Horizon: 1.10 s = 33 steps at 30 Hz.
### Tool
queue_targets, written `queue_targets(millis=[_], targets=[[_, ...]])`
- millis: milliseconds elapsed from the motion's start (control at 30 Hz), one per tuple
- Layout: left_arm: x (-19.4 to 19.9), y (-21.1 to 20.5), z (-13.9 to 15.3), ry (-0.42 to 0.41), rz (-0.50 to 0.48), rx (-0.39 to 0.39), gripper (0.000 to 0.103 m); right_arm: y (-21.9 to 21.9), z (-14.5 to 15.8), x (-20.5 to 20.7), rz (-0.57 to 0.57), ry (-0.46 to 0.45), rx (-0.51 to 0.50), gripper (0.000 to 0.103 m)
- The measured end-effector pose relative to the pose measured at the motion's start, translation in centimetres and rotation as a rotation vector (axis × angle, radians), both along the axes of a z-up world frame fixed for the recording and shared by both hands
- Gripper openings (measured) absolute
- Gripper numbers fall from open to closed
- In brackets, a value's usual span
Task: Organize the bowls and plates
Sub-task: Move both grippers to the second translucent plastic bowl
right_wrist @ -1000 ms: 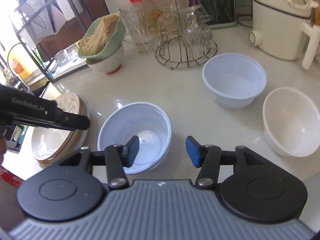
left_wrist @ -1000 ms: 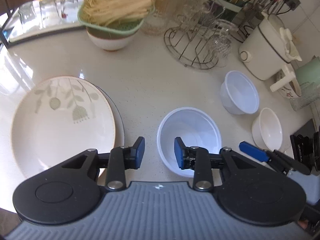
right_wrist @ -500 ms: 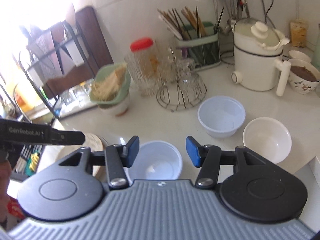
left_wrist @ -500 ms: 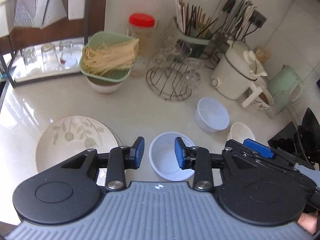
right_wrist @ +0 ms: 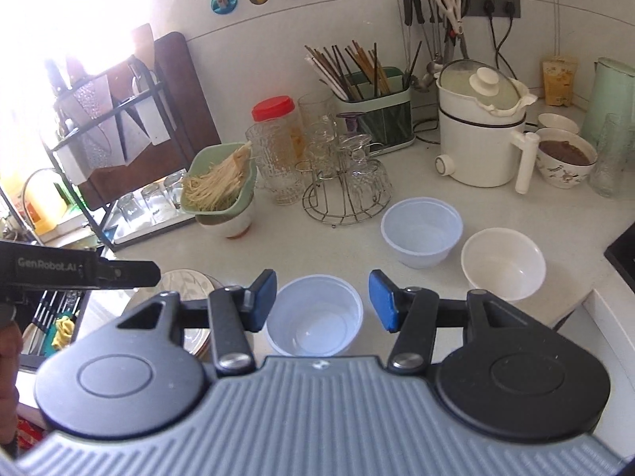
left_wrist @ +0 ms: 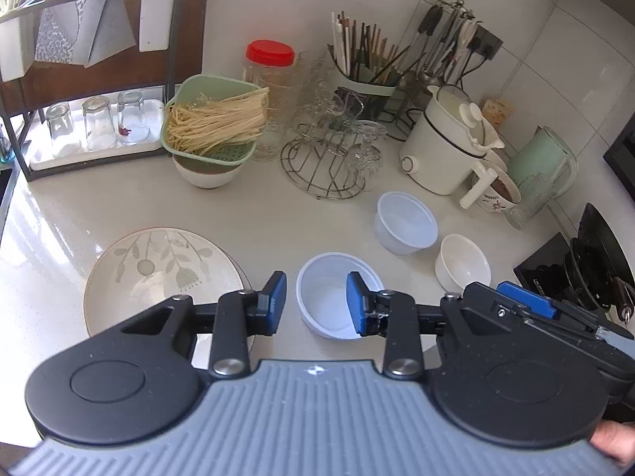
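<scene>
Both grippers (left gripper (left_wrist: 316, 303), right gripper (right_wrist: 322, 299)) gape empty above the counter; glass rack (right_wrist: 342, 192) stands behind the bowls.

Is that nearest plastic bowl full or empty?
Empty: the nearest plastic bowl stands upright on the counter, and its bare translucent bottom shows.

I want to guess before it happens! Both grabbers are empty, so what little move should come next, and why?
Probably lower the right gripper toward the nearest plastic bowl. Both grippers hang open and empty above the counter, and three bowls stand apart: that one, another plastic bowl and a white bowl. Stacking them looks sensible.
</scene>
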State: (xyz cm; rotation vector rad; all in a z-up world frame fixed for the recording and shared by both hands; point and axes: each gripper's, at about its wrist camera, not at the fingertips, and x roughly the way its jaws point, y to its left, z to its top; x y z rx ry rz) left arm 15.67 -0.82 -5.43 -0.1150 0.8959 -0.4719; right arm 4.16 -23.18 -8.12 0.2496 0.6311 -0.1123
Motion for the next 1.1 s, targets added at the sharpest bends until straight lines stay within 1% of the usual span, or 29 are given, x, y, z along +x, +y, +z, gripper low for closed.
queue_targets(millis=[167, 267, 333, 500, 600, 700, 800, 900, 933, 967, 1033, 1100], targets=[[-0.7, -0.4, 0.1, -0.005, -0.021, -0.009, 0.038, 0.0, 0.3, -1.0, -0.031, -0.005, 0.003, 0.054], [-0.7, -1.1, -0.4, 0.014, -0.033, -0.013, 0.038, -0.3, 0.2, -1.3, -0.048, -0.004, -0.012, 0.054], [-0.5, -1.8, -0.5, 0.037, -0.036, -0.014, 0.038, -0.9, 0.2, -1.5, -0.062, 0.005, -0.009, 0.054], [0.3, -4.6, -1.5, 0.034, -0.083, 0.003, 0.039, -2.6, -0.1, -1.9, -0.094, 0.012, -0.011, 0.054], [0.9, -6.4, -1.9, 0.038, -0.070, -0.008, 0.039, -4.4, -0.7, -1.7, -0.104, 0.021, -0.002, 0.054], [2.1, -8.7, -2.5, 0.061, -0.066, -0.018, 0.039, -6.8, -0.7, -1.5, -0.112, 0.026, 0.003, 0.054], [3.2, -11.3, -2.8, 0.066, -0.076, -0.002, 0.039, -9.3, -0.8, -1.1, -0.123, 0.029, -0.014, 0.054], [4.6, -14.1, -3.3, 0.076, -0.092, 0.006, 0.040, -11.7, -1.2, -0.2, -0.137, 0.036, -0.001, 0.054], [5.0, -15.0, -3.5, 0.082, -0.098, 0.006, 0.041, -12.4, -1.4, 0.2, -0.141, 0.038, 0.003, 0.054], [5.4, -15.8, -3.6, 0.085, -0.107, 0.004, 0.047, -13.1, -1.5, 0.7, -0.146, 0.041, 0.006, 0.054], [6.0, -17.4, -4.0, 0.090, -0.122, 0.007, 0.052, -14.6, -1.9, 1.7, -0.152, 0.050, 0.015, 0.054], [6.7, -18.9, -4.7, 0.102, -0.127, 0.016, 0.053, -15.8, -2.1, 2.4, -0.152, 0.058, 0.014, 0.054]])
